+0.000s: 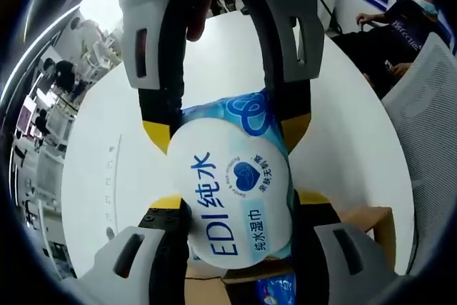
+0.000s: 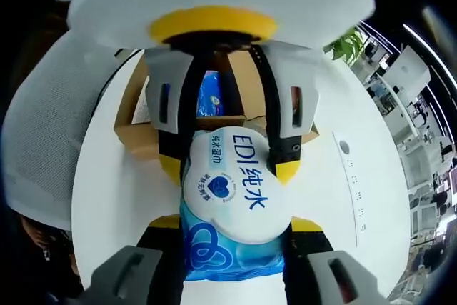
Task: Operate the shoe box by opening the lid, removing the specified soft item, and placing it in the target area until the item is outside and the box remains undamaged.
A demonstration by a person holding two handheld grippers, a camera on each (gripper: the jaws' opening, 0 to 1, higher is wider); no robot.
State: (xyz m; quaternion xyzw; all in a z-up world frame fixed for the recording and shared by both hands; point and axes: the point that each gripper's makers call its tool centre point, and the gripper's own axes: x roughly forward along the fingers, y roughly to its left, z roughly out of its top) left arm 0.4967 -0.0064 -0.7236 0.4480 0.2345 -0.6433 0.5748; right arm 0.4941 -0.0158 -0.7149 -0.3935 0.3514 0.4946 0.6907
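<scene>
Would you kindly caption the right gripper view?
Both grippers hold a wet wipes pack above the open cardboard box.

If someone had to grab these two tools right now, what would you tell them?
Left tool: shut on the wet wipes pack, at its label end.
Right tool: shut on the pack's other, blue end.
Pack is held between both tools above the white table; the cardboard shoe box sits open behind it.
Done: lid open, pack out.
Left: set the pack down in the target area.

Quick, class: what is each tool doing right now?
Left tool: closed on the wipes pack.
Right tool: closed on the same wipes pack, from the opposite end.
</scene>
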